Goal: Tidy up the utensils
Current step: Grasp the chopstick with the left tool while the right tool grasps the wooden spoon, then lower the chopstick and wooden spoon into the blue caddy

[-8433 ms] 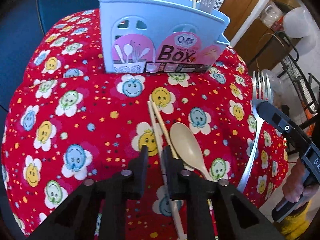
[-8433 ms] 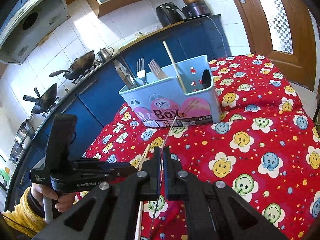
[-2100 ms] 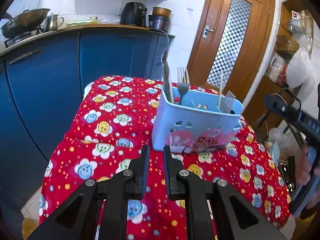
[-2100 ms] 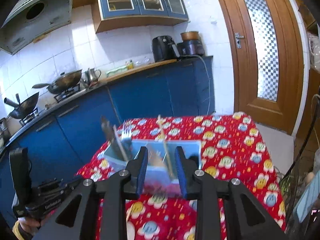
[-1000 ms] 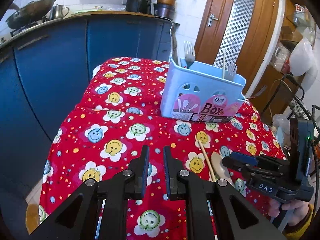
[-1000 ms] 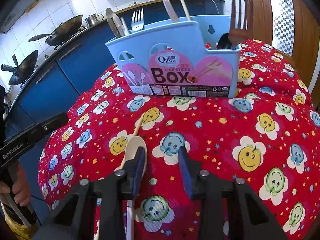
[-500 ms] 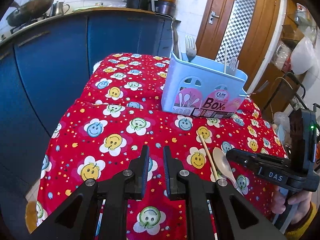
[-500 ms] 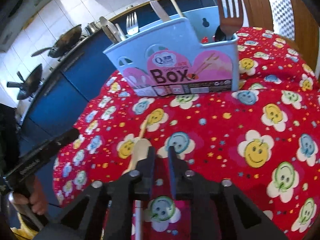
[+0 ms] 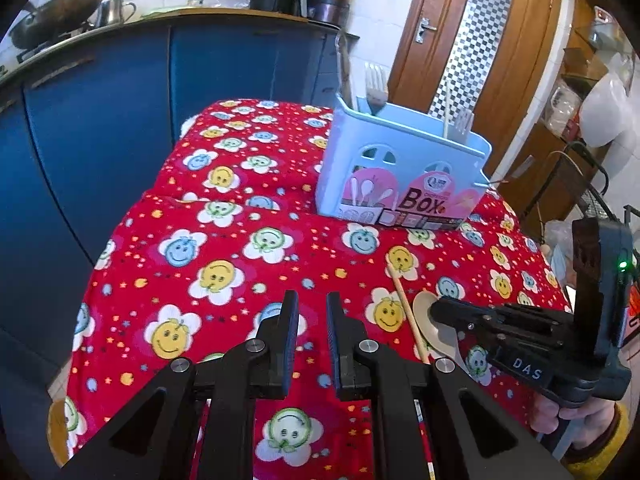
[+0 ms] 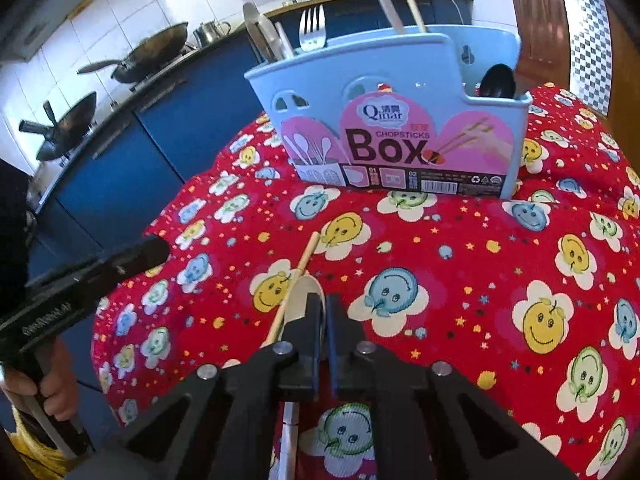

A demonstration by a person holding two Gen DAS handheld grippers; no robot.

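A light blue utensil box (image 10: pixel 384 120) stands on the red smiley tablecloth (image 10: pixel 500 264); it also shows in the left wrist view (image 9: pixel 400 176), holding forks, a knife, a chopstick and a black spoon. A beige spoon (image 10: pixel 302 296) and a wooden chopstick (image 10: pixel 296 284) lie on the cloth in front of it. My right gripper (image 10: pixel 323 312) has its jaws nearly closed right over the beige spoon's neck; a grip on it cannot be confirmed. In the left wrist view my right gripper (image 9: pixel 444 312) covers the beige spoon (image 9: pixel 424 316). My left gripper (image 9: pixel 312 312) hovers empty, its jaws slightly apart.
Blue kitchen cabinets (image 9: pixel 100 128) stand behind and left of the table. Woks (image 10: pixel 140 60) sit on the counter. A wooden door (image 9: pixel 476 40) and a wire rack (image 9: pixel 588 200) are at the right. The cloth drops off at the table edges.
My right gripper has dropped onto the beige spoon and its jaws have narrowed from open to nearly closed. My left gripper has held almost still, drifting slightly closer to the table.
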